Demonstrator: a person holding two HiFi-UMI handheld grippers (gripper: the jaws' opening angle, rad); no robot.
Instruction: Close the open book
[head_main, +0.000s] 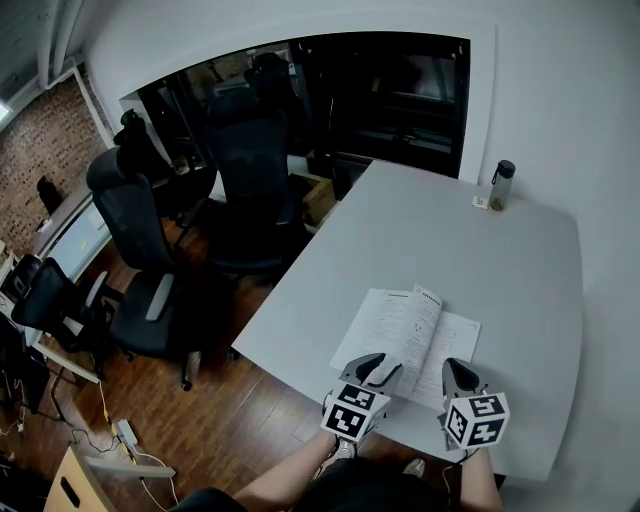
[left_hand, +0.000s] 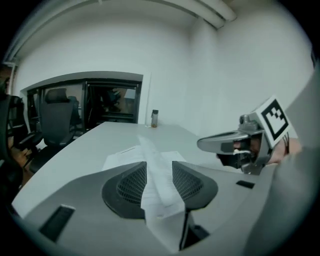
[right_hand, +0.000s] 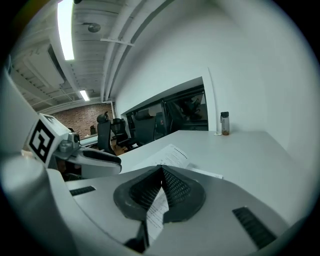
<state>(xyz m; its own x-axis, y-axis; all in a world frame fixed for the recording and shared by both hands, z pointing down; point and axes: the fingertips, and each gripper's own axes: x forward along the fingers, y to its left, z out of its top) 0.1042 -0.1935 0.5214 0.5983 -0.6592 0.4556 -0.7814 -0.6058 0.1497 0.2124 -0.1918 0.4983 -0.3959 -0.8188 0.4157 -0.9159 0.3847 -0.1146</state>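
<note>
An open book (head_main: 405, 335) with printed white pages lies at the near edge of the grey table (head_main: 520, 270). My left gripper (head_main: 385, 372) is at its near left corner, shut on a sheaf of pages (left_hand: 156, 187) that rises edge-on between the pads, lifted off the table. My right gripper (head_main: 455, 375) is at the near edge of the right half. Its pads have nearly met on a printed page (right_hand: 157, 212) that hangs between them. Each gripper shows in the other's view: the right gripper (left_hand: 235, 142) and the left gripper (right_hand: 95, 157).
A dark-capped bottle (head_main: 501, 185) stands at the table's far right edge, next to a small white object. Black office chairs (head_main: 240, 190) and a cardboard box (head_main: 315, 195) stand beyond the table's left side, on a wooden floor. A white wall runs along the right.
</note>
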